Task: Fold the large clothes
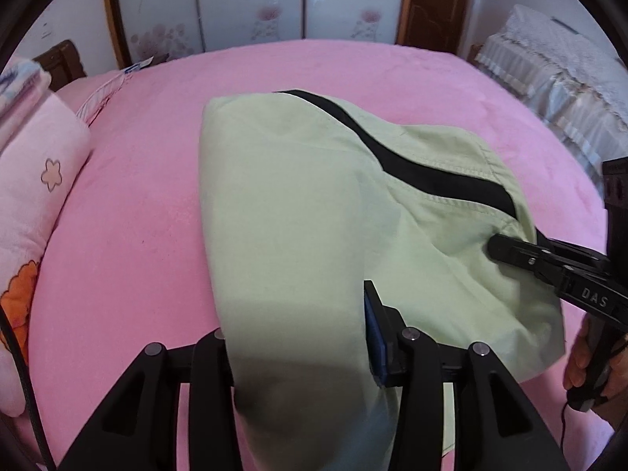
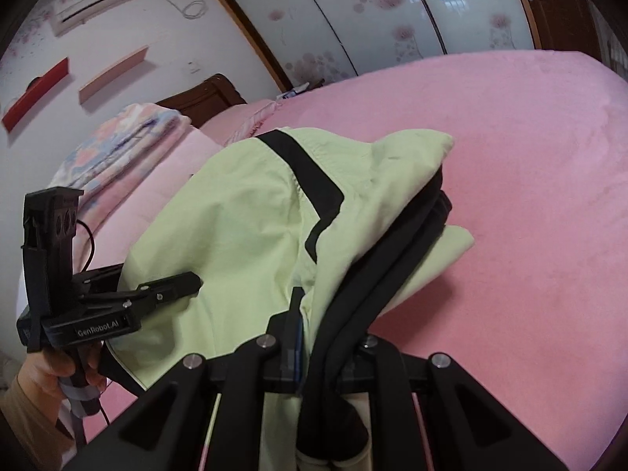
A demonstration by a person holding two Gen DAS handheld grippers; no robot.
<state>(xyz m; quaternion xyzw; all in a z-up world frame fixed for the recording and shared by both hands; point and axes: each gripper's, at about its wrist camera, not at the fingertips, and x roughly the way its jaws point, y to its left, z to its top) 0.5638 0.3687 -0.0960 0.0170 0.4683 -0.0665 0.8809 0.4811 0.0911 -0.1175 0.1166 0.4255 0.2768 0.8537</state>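
While the pale green garment (image 1: 298,212) lies in a heap across the middle of the pink bed (image 1: 137,235), both of its near edges are lifted off the cover. It has a black band (image 1: 424,174) running across it, and in the right wrist view black lining shows along its folded edge.

The left hand-held gripper (image 1: 298,345) has a thick fold of the green cloth between its fingers, gripped and draped down over them. The right hand-held gripper (image 2: 314,337) is closed on another part of the same garment, where green fabric and black trim bunch together between its fingers. Seen from the left wrist camera, the right one reaches in from the right side with its tip on the cloth (image 1: 506,249), and the person's hand (image 1: 581,357) holds its handle.

A pink pillow (image 1: 35,180) with flower prints sits at the left of the bed, a folded flowery blanket (image 2: 125,137) on top of it. Behind the bed stand sliding wardrobe doors (image 1: 251,4) with pink blossoms.
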